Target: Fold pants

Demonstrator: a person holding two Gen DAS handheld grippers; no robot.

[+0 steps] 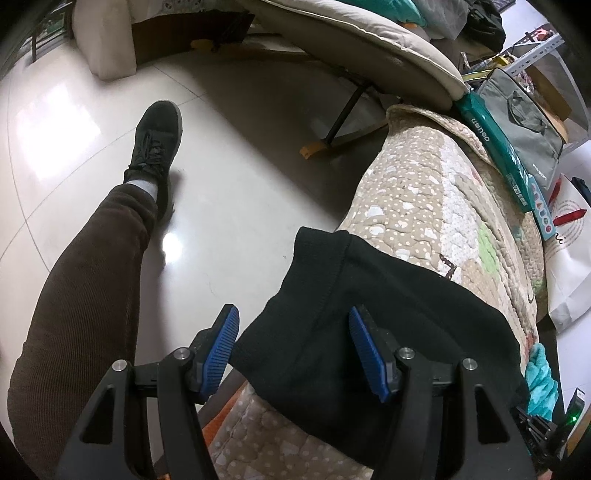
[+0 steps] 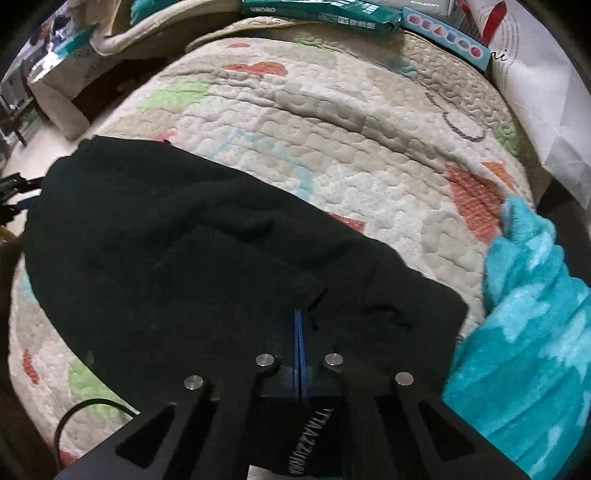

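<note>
Black pants (image 1: pixel 373 317) lie on a quilted patterned pad (image 1: pixel 424 192), one end hanging over its edge toward the floor. My left gripper (image 1: pixel 293 328) is open, its blue pads either side of that hanging end, not closed on it. In the right wrist view the pants (image 2: pixel 166 251) spread across the pad (image 2: pixel 351 122). My right gripper (image 2: pixel 298 317) is shut, with black cloth bunched at its closed blue pads; the pinch itself is dark and hard to see.
A person's leg in brown trousers (image 1: pixel 85 295) and a black shoe (image 1: pixel 157 136) stand on the tiled floor at left. A teal fleece (image 2: pixel 528 314) lies at the pad's right. Boxes (image 2: pixel 325 14) and a grey bag (image 1: pixel 524 122) line the far edge.
</note>
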